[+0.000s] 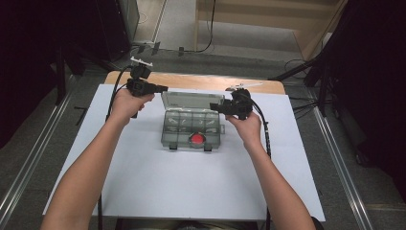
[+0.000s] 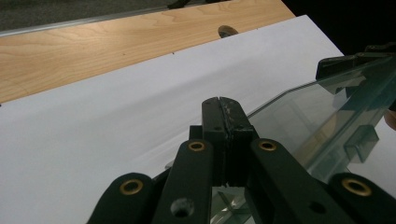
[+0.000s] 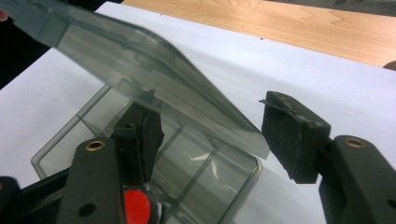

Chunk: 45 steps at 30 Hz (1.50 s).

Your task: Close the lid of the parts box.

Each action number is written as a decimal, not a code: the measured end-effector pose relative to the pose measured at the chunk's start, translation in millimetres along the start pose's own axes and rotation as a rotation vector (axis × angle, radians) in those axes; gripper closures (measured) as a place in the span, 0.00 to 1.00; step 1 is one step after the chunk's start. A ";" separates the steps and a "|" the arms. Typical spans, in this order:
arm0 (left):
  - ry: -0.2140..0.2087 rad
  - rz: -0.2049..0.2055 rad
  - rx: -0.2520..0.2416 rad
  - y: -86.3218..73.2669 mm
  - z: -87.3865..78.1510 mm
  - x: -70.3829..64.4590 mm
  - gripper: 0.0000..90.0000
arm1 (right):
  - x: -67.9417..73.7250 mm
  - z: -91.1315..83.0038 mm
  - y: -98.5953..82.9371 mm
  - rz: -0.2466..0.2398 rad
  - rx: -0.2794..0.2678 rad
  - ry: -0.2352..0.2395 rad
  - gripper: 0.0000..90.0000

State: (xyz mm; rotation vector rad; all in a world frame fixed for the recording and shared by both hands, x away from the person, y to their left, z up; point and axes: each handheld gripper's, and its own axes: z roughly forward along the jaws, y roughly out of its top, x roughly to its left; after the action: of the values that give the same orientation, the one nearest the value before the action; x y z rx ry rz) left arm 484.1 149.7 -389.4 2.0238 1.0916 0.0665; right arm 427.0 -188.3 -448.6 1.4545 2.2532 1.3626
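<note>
Right claw (image 3: 212, 135) straddles the clear compartment box's (image 1: 193, 128) raised lid (image 3: 154, 74).

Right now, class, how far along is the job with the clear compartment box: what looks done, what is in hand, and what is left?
Done: the box is unlatched and its lid is raised. In hand: the left claw is shut beside the lid's edge, though a grip on it cannot be confirmed; the right claw is open around the lid's other end. Left: probably swinging the lid fully back, then perhaps reaching the red piece inside.
</note>
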 end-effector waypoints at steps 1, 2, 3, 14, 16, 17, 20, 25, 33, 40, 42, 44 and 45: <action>0.000 -0.001 0.003 -0.2 0.5 0.3 1.00 | 0.0 -1.2 -0.1 0.003 0.000 0.003 0.43; 0.000 0.000 0.004 -0.4 1.0 0.6 1.00 | 0.1 -2.7 -0.2 0.007 -0.002 0.008 0.43; -0.003 -0.002 0.004 -0.4 1.3 0.8 1.00 | 0.3 -4.2 -0.5 0.009 -0.006 0.008 0.42; -0.024 0.002 0.010 -0.4 2.6 -1.8 1.00 | -3.4 -14.5 -9.5 0.018 0.009 0.000 0.43; -0.030 0.000 0.009 -0.8 2.3 -1.0 1.00 | -4.9 -17.0 -11.0 0.019 0.018 0.003 0.47; -0.031 -0.002 0.008 -0.9 2.4 -0.7 0.99 | -5.3 -18.0 -11.8 0.019 0.026 0.004 0.48; -0.036 -0.006 0.005 -0.6 2.0 -1.3 0.99 | -5.0 -22.8 -14.1 0.005 0.047 -0.001 0.54; -0.032 0.008 0.014 -0.9 -0.5 -3.2 0.99 | -6.2 -35.7 -15.4 0.000 0.062 0.011 0.80; -0.047 -0.002 -0.010 -1.9 -7.2 -4.5 0.99 | -14.4 -37.4 -11.0 0.027 0.089 0.029 1.00; -0.066 -0.016 -0.028 -2.0 -7.3 -7.4 1.00 | -19.8 -35.4 -0.6 0.025 0.116 0.023 1.00; -0.067 -0.011 -0.028 -2.7 -7.7 -10.2 0.99 | -21.4 -35.4 1.9 0.041 0.106 0.031 1.00; -0.056 0.001 -0.021 -3.4 -8.1 -12.9 0.99 | -21.5 -35.7 4.4 0.054 0.107 0.037 1.00; -0.056 0.004 -0.019 -4.0 -8.4 -13.6 0.99 | -21.1 -36.1 5.5 0.049 0.102 0.031 1.00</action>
State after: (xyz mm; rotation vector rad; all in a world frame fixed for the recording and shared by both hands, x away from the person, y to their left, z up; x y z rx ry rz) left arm 469.6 146.4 -382.3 1.9989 1.0478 0.0221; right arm 422.4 -226.1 -430.6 1.5401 2.3536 1.3107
